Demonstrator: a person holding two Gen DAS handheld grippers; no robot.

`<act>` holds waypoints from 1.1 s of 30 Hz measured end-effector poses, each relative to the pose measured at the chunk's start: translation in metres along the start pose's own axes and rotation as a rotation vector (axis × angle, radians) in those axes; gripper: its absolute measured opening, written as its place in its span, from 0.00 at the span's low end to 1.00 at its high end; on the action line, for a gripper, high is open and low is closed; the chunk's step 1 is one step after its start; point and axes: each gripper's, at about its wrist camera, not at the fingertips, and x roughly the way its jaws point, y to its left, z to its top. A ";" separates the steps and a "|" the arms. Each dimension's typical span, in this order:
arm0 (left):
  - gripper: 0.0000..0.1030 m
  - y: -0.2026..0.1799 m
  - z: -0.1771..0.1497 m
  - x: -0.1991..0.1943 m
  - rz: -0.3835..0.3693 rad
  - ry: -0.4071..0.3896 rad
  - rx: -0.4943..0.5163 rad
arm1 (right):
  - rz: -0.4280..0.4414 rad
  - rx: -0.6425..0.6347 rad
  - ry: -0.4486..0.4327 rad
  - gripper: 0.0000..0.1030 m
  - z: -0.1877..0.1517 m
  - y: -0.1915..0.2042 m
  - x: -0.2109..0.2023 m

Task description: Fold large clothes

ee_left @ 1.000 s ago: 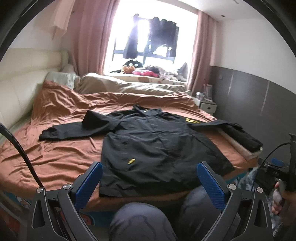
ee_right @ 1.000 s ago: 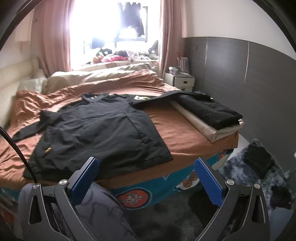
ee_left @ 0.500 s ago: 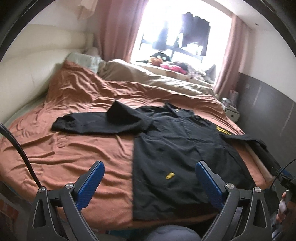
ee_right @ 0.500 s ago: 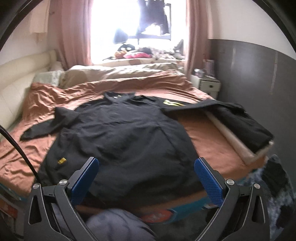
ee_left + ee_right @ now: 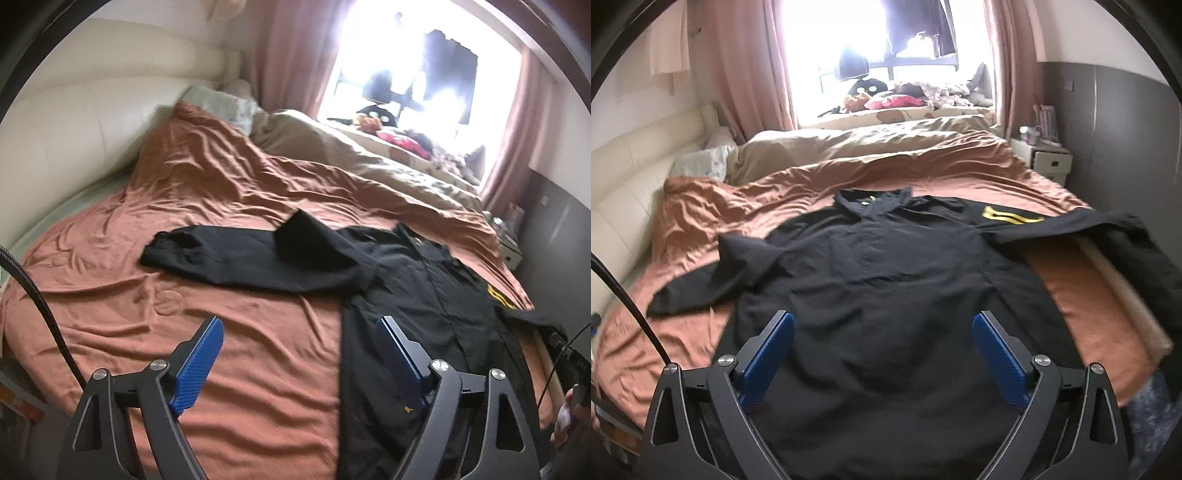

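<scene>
Sleeve (image 5: 236,254) first: left gripper (image 5: 299,354) and right gripper (image 5: 882,350), jaws just narrowing yet wide (nothing held), should pinch cuff and hem of the black jacket (image 5: 886,280).

- Light source: daylight from the window (image 5: 413,85) at the far end of the room; the panes are blown out to white in both views.
- Glare bleeds onto the curtains (image 5: 746,74) and washes out detail on the sill.
- Foreground is dimmer; the black jacket (image 5: 886,295) shows little fabric detail.
- Slight motion blur throughout.
- Strong fisheye bending, with a dark vignette at the corners.
</scene>
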 end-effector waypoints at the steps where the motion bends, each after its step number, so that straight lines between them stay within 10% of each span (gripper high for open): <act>1: 0.82 0.007 0.006 0.004 0.012 0.000 -0.010 | 0.015 0.011 0.000 0.91 0.003 0.000 0.006; 18: 0.73 0.110 0.064 0.109 0.153 0.111 -0.232 | 0.146 0.093 0.110 0.66 0.056 0.039 0.164; 33: 0.63 0.194 0.043 0.253 0.223 0.277 -0.523 | 0.207 0.174 0.258 0.38 0.086 0.058 0.279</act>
